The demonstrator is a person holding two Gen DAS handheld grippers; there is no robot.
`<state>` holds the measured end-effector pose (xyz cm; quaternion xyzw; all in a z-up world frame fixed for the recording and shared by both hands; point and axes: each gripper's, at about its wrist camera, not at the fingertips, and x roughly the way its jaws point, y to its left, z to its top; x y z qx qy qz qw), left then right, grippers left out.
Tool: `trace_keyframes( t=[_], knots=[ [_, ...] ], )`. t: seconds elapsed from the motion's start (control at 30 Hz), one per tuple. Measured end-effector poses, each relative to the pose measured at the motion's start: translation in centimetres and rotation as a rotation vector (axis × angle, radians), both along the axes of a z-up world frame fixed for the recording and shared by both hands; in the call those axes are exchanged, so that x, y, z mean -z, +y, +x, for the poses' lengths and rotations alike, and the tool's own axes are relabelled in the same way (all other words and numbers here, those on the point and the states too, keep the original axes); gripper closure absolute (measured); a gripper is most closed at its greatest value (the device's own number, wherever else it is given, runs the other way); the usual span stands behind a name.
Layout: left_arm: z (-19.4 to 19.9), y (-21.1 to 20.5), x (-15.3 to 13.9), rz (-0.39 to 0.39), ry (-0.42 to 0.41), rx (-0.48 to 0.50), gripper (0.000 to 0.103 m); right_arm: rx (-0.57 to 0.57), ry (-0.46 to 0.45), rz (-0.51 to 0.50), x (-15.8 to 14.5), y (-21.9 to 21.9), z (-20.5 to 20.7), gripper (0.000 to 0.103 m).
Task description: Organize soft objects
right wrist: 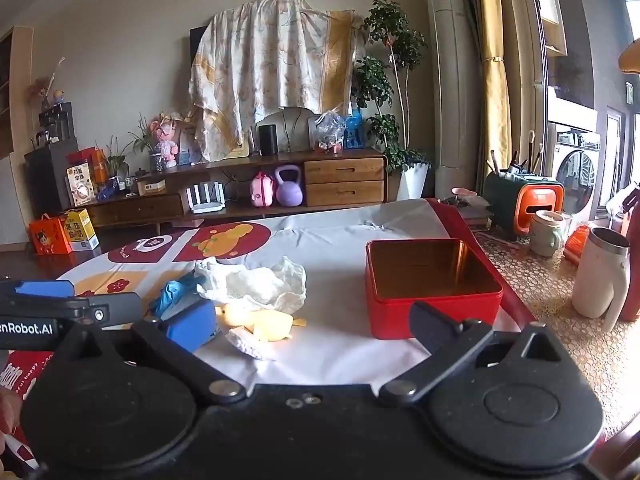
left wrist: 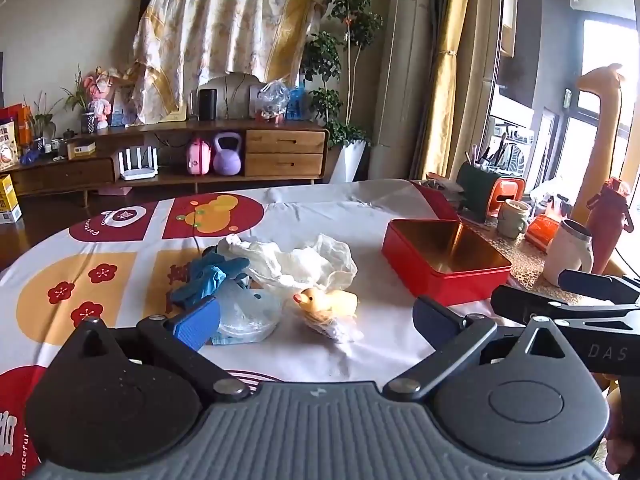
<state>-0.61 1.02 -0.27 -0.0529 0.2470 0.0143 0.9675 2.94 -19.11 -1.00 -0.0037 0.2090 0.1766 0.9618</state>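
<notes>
Left wrist view, left to right: patterned tablecloth (left wrist: pixel 100 264) is covering the table; blue glove (left wrist: pixel 208 276) is lying left of centre, touching the crumpled white cloth (left wrist: pixel 296 260) behind it and a clear plastic bag (left wrist: pixel 248 312) in front. Yellow duck toy (left wrist: pixel 328 302) is sitting at frame centre, on a white scrap, just below the cloth. Left gripper (left wrist: pixel 316 320) is hovering with jaws spread fully wide, nothing between the pads, duck sitting ahead in the gap. Red tin (left wrist: pixel 444 264), lidless, is standing right of centre, apart from the pile. Right gripper (right wrist: pixel 320 324) is hovering likewise, jaws wide apart and holding nothing, with the tin toward the right of its view. White mug (left wrist: pixel 568 252) is standing at far right.
</notes>
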Motion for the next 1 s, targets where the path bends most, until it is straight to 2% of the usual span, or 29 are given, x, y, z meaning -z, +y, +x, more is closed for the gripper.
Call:
trace_keyframes(
  t=[0.2,1.0],
  knots=[
    [-0.24,0.08,-0.14,0.026,-0.028,-0.030,0.000,-0.006,-0.009,-0.003,-0.16,0.06,-0.18,0.000],
    [-0.72,0.22,0.18,0.007,-0.025,-0.041,0.000,-0.020,-0.016,-0.008,-0.74,0.60,-0.75,0.000]
  ],
)
